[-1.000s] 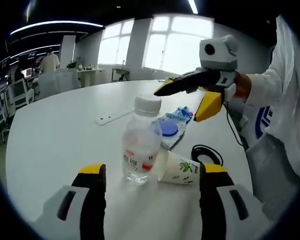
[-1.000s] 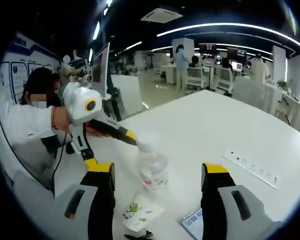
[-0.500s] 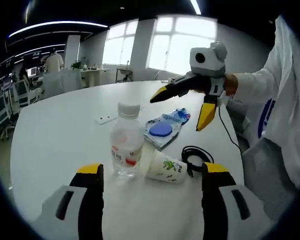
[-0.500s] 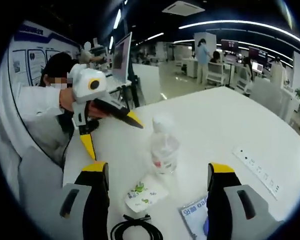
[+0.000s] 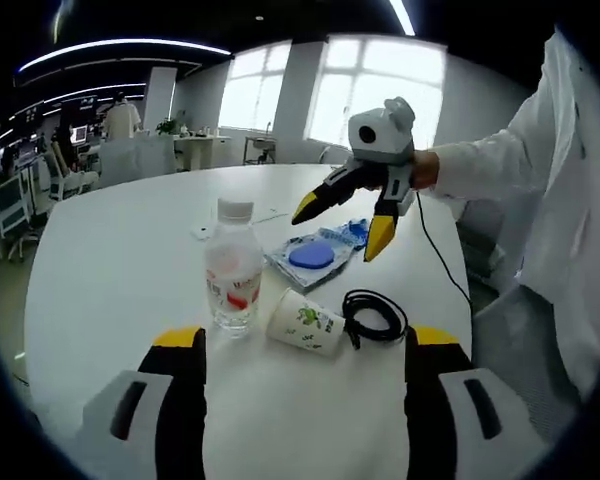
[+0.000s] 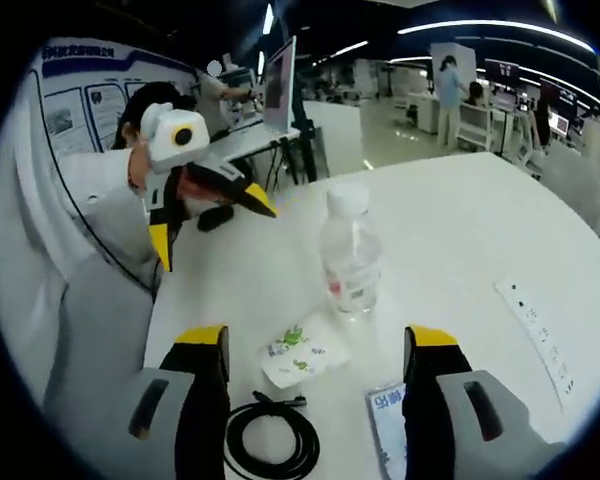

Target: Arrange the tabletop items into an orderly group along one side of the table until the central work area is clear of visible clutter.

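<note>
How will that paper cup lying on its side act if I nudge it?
The paper cup lies on its side on the table, so it would probably roll, curving because it tapers. It looks empty, so likely light and easy to crush. It lies close to the cable and may bump it.

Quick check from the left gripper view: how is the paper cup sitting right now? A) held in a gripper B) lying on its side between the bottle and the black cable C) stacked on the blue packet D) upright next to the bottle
B: the paper cup lies on its side on the table, with the bottle on one side and the coiled black cable on the other.
</note>
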Available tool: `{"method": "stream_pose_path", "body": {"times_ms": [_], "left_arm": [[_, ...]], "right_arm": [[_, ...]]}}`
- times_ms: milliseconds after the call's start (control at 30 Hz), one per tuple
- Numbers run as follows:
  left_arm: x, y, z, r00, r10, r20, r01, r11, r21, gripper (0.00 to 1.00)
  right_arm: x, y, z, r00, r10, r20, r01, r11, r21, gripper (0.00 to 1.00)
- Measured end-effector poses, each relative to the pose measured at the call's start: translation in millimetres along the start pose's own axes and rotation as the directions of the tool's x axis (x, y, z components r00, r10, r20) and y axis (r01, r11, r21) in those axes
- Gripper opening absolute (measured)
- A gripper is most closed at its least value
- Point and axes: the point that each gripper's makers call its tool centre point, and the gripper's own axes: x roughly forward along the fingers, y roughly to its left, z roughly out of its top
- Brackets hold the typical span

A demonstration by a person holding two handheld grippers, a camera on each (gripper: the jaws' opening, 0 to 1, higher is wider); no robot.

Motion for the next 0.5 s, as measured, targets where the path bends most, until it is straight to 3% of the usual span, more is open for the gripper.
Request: {"method": "stream_pose_path", "body": {"times_ms": [400, 500], "left_arm": [[-15, -9.2, -14.4, 1.000, 0.022, -0.008, -0.022, 0.999, -0.036, 0.82], [-19, -8.9, -17.6, 0.999, 0.033, -0.003, -0.033, 0.998, -0.050, 0.81]], "right_arm": [[24, -8, -8.0, 0.988, 0.149, -0.044, -0.147, 0.988, 0.043, 0.59], [31, -12, -15.1, 0.977, 0.187, -0.099, -0.188, 0.982, 0.007, 0.51]]}}
